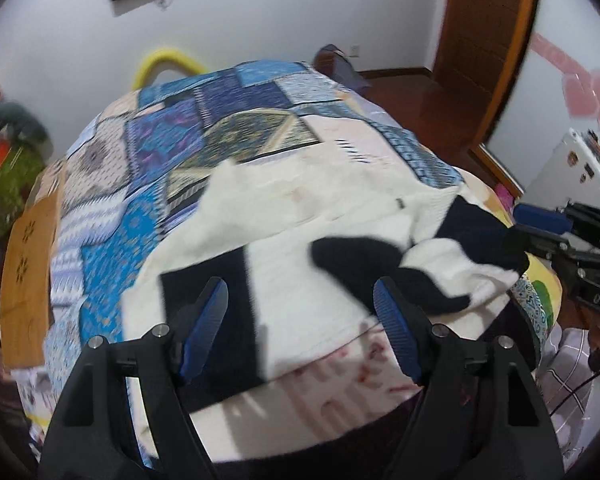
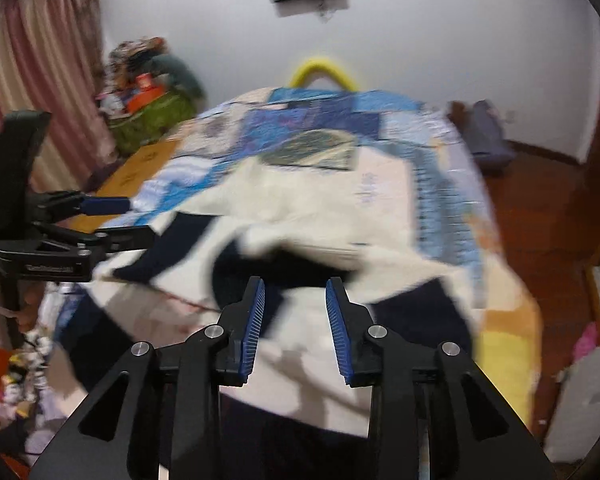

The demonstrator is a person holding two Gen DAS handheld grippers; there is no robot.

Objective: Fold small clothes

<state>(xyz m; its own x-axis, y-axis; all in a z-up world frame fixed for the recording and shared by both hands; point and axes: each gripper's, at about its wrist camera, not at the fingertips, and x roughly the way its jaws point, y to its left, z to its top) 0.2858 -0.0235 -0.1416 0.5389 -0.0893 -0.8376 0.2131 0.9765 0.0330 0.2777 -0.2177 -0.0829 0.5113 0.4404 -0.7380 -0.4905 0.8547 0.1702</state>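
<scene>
A white garment with navy patches (image 1: 300,224) lies crumpled on a bed with a blue patchwork quilt (image 1: 172,136). It also shows in the right wrist view (image 2: 300,208), blurred. My left gripper (image 1: 300,296) is open and empty, hovering over the garment's near part. My right gripper (image 2: 296,284) is open and empty above the garment's navy patch. The right gripper also shows at the right edge of the left wrist view (image 1: 540,232). The left gripper shows at the left of the right wrist view (image 2: 136,220).
A yellow loop (image 1: 168,60) stands at the bed's far end. A wooden board (image 1: 28,264) lies along the bed's left side. A brown door (image 1: 488,32) and wooden floor are at the right. Cluttered bags (image 2: 152,96) and a pink curtain (image 2: 40,80) are at the left.
</scene>
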